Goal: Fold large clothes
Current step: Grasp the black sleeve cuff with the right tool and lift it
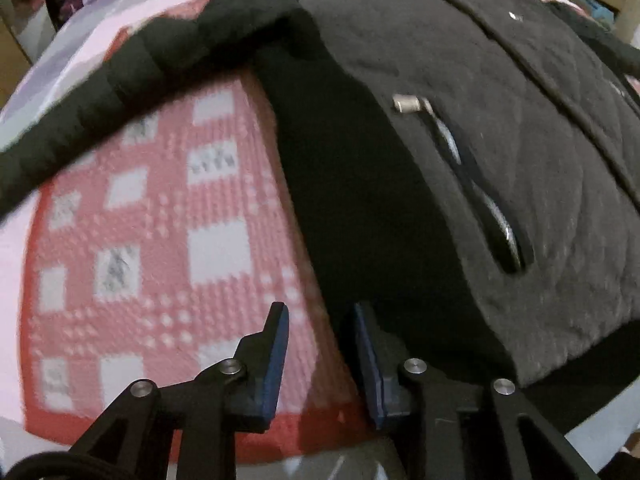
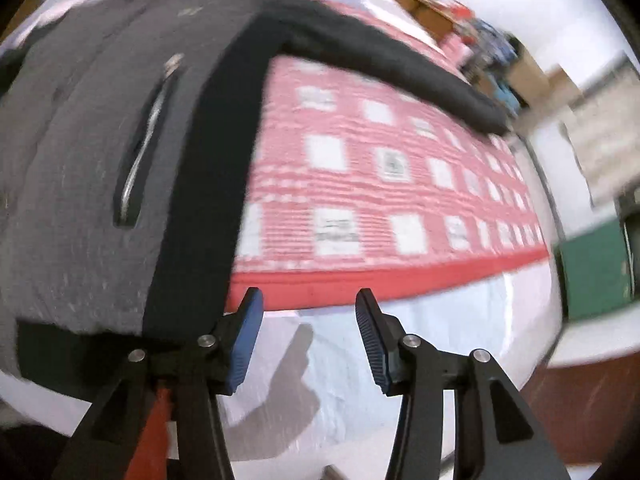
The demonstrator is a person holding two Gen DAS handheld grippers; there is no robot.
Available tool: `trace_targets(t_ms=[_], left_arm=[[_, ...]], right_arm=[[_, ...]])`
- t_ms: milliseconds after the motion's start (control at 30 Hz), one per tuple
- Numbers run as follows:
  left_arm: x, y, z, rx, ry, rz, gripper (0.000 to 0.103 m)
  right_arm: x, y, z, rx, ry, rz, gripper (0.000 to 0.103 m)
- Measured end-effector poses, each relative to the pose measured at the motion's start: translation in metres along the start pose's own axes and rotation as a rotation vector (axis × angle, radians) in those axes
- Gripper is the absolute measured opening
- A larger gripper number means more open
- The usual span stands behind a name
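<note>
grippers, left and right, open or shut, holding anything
Left gripper: jaws open, holding nothing, at the side hem of the black quilted jacket.
Right gripper: jaws open, holding nothing, beside the jacket's other edge.

jacket (image 1: 500,184) – dark grey, quilted | blanket (image 1: 160,240) – red-and-white check | tongs' pads (image 2: 245,340) blue

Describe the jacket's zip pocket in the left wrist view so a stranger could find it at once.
Start at the red and white checked blanket; the dark quilted jacket lies spread over its right side. On the jacket's grey front panel runs a long slanted pocket slit. It stands apart by its shiny edge and the silver metal pull at its upper end; the cloth around it is plain.
</note>
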State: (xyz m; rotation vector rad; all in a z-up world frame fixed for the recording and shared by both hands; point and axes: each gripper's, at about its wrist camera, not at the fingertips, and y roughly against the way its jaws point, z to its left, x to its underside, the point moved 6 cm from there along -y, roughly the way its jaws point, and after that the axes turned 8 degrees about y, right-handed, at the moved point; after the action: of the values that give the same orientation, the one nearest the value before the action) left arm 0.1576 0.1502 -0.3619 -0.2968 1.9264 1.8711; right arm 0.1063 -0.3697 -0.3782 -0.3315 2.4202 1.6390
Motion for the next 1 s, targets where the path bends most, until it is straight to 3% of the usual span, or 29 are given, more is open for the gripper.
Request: trace_targets(t_ms=[233, 333, 467, 533, 600, 667, 767, 867, 1000], left_arm=[[-0.080, -0.005, -0.064, 0.086, 0.027, -0.101, 0.044], [-0.116, -0.016, -0.102, 0.116, 0.035, -0.140, 0.046], [-0.152, -0.040, -0.151, 0.101, 0.039, -0.171, 0.049], [-0.167, -0.054, -0.171, 0.080, 0.045, -0.171, 0.049], [-0.180, -0.068, -0.190, 0.061, 0.054, -0.170, 0.049], [-0.194, -0.081, -0.207, 0.040, 0.061, -0.173, 0.052], [-0.214, -0.101, -0.230, -0.014, 0.070, -0.199, 0.064], [-0.215, -0.126, -0.242, -0.054, 0.096, -0.159, 0.068], [-0.207, -0.131, -0.245, -0.134, 0.089, -0.209, 0.080]], right_arm=[[-0.059, 0.032, 0.044, -0.101, 0.067, -0.140, 0.052], [-0.100, 0.016, 0.056, -0.172, 0.059, -0.186, 0.052], [-0.140, -0.019, 0.075, -0.229, 0.207, -0.211, 0.052], [-0.152, -0.050, 0.061, -0.249, 0.246, -0.188, 0.052], [-0.157, -0.062, 0.031, -0.234, 0.195, -0.180, 0.052], [-0.161, -0.085, -0.040, -0.177, 0.057, -0.151, 0.052], [-0.168, -0.112, -0.139, -0.071, -0.073, -0.141, 0.056], [-0.178, -0.143, -0.236, 0.001, -0.220, -0.111, 0.058], [-0.195, -0.187, -0.332, -0.009, -0.449, -0.069, 0.059]])
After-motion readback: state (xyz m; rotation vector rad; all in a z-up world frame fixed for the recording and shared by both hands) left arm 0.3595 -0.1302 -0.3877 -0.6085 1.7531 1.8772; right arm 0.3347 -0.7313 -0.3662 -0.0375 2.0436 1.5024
